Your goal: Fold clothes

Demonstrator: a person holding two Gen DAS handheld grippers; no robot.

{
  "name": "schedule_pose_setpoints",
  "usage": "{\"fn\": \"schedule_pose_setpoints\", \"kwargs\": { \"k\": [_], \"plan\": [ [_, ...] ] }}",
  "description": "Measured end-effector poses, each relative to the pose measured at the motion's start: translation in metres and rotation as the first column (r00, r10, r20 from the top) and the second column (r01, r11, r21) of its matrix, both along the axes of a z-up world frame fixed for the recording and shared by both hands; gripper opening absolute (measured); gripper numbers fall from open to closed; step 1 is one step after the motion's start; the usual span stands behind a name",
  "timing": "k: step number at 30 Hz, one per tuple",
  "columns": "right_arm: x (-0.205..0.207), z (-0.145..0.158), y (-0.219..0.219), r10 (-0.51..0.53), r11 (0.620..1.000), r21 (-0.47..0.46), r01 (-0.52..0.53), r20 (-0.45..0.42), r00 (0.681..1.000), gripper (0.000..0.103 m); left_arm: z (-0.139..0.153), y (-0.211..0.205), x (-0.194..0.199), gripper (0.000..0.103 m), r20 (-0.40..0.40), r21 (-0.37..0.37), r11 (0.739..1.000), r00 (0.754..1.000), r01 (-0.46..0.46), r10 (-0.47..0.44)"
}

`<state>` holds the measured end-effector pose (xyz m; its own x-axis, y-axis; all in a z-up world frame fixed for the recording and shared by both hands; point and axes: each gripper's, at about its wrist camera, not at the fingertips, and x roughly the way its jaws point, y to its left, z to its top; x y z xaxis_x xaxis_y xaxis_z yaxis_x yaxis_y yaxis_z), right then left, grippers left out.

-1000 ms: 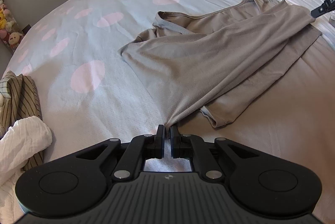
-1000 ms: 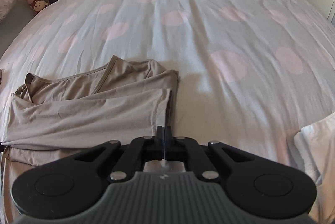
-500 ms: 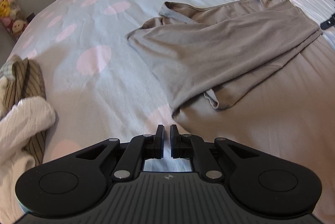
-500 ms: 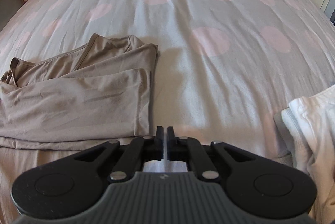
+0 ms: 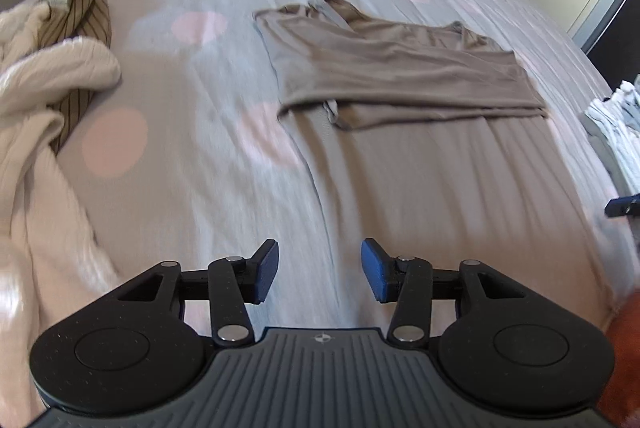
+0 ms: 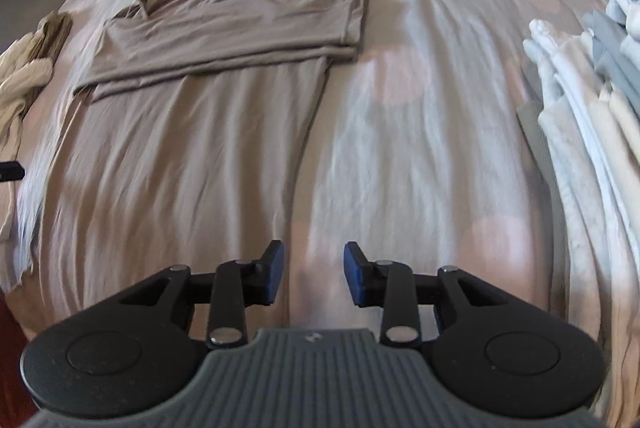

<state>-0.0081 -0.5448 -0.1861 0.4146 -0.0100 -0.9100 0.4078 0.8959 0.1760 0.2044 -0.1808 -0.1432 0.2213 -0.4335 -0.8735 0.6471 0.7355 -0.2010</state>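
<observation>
Taupe garment (image 6: 192, 131) lying flat on bed (image 6: 420, 147), centre-left of right view, far end folded over. Thin, limp, light, wrinkling easily. Left gripper (image 5: 319, 270) and right gripper (image 6: 313, 272) hovering, fingers spread, holding nothing. Best grip looking like near hem corners.

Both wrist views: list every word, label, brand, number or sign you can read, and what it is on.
No readable text in either view.
Left gripper body: a small round emblem, no letters.
Right gripper body: a small mark, too blurred to read.
Taupe garment and polka-dot bedspread: no print.
</observation>
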Motion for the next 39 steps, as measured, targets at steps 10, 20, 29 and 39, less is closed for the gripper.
{"fn": "schedule_pose_setpoints", "kwargs": {
  "k": [10,20,29,39],
  "plan": [
    [-0.038,-0.021,0.039,0.133,0.987,0.104,-0.124,-0.085,0.987,0.048,-0.019,0.001,-0.035,0.048,-0.187,0.153,0.982,0.979,0.109,-0.080],
    [-0.031,-0.043,0.049,0.220,0.967,0.176,-0.185,-0.208,0.953,0.025,-0.059,-0.040,-0.073,0.048,-0.300,0.410,0.820,0.908,0.399,-0.291],
    [-0.057,-0.021,0.038,0.106,0.980,0.170,-0.102,-0.010,0.994,0.003,-0.045,-0.025,-0.085,0.004,-0.212,0.348,0.857,0.922,0.381,-0.324],
    [-0.097,0.014,0.007,-0.053,0.978,0.208,0.007,0.218,0.975,0.003,-0.005,0.032,-0.054,0.002,-0.127,-0.018,0.998,0.989,0.068,-0.070]
  ]
}}
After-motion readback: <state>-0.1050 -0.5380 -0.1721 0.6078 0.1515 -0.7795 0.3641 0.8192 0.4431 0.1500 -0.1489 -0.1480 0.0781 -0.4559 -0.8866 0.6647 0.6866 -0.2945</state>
